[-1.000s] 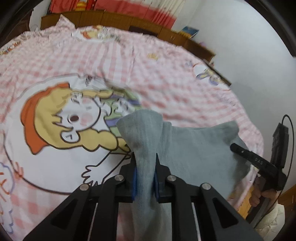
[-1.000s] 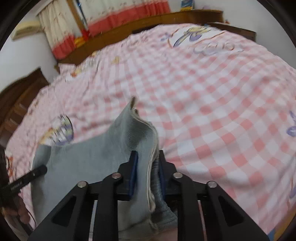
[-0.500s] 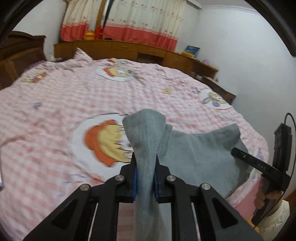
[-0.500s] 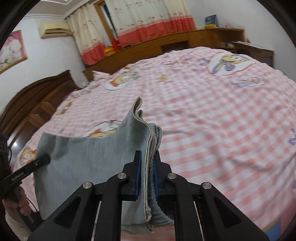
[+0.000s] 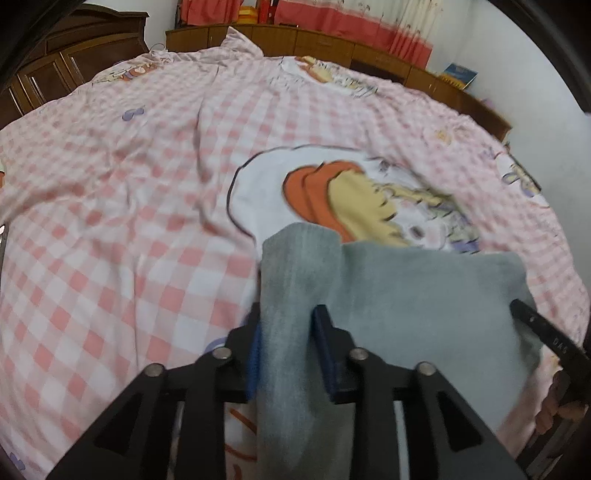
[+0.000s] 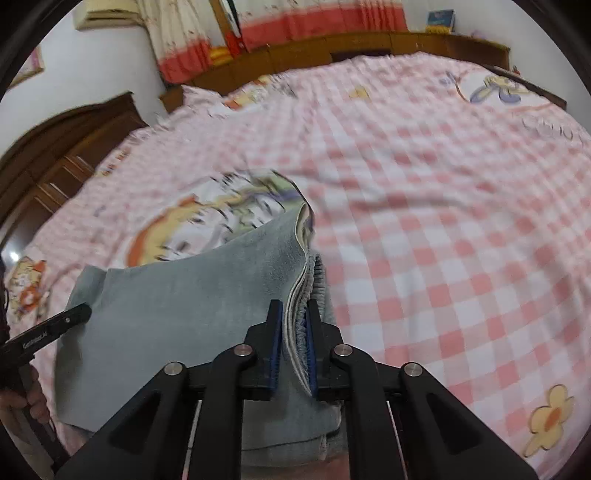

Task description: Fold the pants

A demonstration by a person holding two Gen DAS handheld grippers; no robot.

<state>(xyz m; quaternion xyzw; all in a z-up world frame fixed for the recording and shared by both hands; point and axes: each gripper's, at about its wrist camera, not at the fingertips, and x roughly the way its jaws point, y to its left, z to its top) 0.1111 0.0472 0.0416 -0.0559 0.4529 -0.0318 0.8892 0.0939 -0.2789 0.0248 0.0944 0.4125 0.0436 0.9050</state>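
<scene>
Nearest, in the left wrist view, a fold of the grey pants (image 5: 388, 295) is seen between the blue pads of the left gripper (image 5: 286, 314); its jaws are opening, a gap shows beside the right pad, and the cloth is no longer pressed from both sides. In the right wrist view the bunched waistband edge of the pants (image 6: 177, 302) is seen between the pads of the right gripper (image 6: 295, 310); these jaws are also opening, yet the layered edge fills the narrow gap and is still touched by both pads. The garment is stretched as a sheet between the two grippers, over the near part of the pink checked bedspread (image 5: 122, 221), and the far fingertip of the other gripper is seen at the cloth's outer edge in each view. Just beyond the pants a cartoon print (image 5: 351, 199) with an orange cap is partly covered by the grey cloth. Farther off, a wooden cabinet (image 6: 55, 166) and red-banded curtains (image 6: 295, 22) are seen along the walls.
</scene>
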